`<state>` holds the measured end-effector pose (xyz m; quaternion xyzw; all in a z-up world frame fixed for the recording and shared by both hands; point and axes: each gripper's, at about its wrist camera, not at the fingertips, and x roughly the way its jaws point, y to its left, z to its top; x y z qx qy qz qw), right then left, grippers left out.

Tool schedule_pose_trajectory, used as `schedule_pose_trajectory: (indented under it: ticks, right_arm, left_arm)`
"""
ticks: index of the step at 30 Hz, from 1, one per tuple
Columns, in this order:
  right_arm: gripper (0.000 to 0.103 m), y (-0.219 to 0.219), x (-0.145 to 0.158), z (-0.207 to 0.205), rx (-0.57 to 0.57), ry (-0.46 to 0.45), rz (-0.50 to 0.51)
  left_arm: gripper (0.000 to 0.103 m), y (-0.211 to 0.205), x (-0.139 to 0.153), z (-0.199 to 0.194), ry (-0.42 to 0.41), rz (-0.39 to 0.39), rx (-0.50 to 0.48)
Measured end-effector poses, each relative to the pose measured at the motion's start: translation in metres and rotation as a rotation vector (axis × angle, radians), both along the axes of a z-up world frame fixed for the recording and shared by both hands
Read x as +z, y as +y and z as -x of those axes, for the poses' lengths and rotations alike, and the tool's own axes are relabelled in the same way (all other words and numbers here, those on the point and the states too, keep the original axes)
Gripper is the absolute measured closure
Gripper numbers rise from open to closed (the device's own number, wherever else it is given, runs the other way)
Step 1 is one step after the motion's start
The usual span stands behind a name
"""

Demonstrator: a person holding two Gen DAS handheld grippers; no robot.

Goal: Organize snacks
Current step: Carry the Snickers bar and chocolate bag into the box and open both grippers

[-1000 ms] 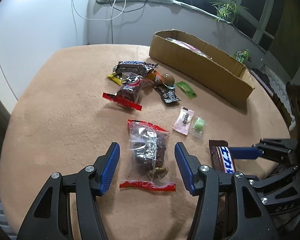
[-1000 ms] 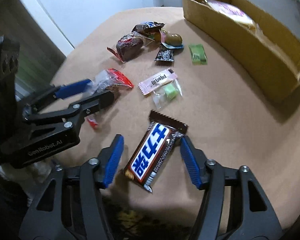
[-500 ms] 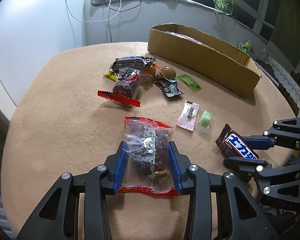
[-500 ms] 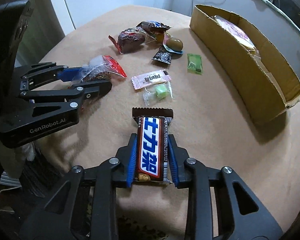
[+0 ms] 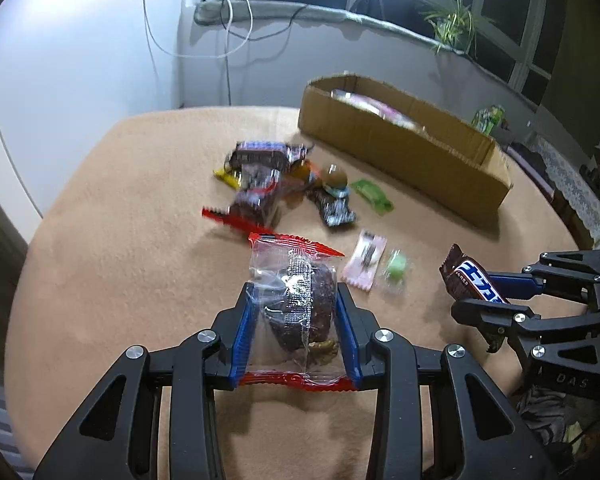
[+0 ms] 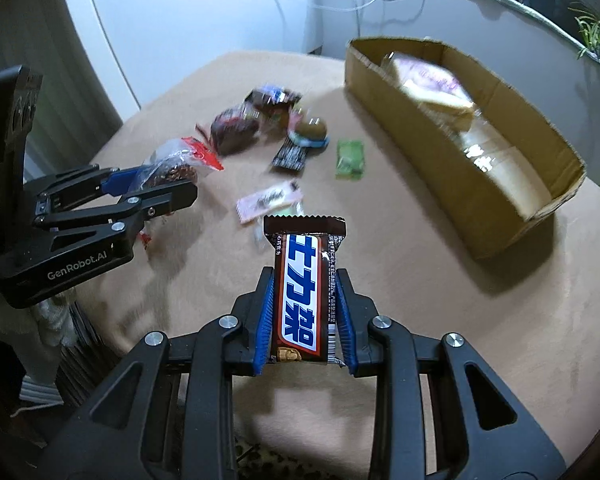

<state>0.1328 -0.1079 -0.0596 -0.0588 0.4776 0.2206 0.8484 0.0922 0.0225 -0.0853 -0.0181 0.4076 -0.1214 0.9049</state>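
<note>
Both our tongs have closed on a snack since the earlier frame, and the right pair has lifted its bar off the tabletop (image 5: 112, 264).

Going from big to small: our cardboard box (image 6: 452, 168) sits at the far side, a pale packet inside; the left tongs (image 5: 296, 334) are clamped on the clear red-edged cake packet (image 5: 300, 308); the right tongs (image 6: 305, 318) are clamped on the brown chocolate bar (image 6: 302, 292); loose sweets lie between us and the box.
</note>
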Motion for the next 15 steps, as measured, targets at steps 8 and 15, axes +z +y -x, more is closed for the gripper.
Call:
schedule_pose_trajectory:
  ticks: [8, 15]
  right_arm:
    - [0.074, -0.027, 0.029, -0.023, -0.057, -0.058, -0.035]
    - [0.074, -0.051, 0.046, -0.046, -0.093, -0.095, -0.052]
  left_arm:
    - [0.067, -0.016, 0.029, -0.018, -0.061, 0.03, -0.028]
    - [0.067, -0.036, 0.045, -0.038, -0.096, 0.041, -0.059]
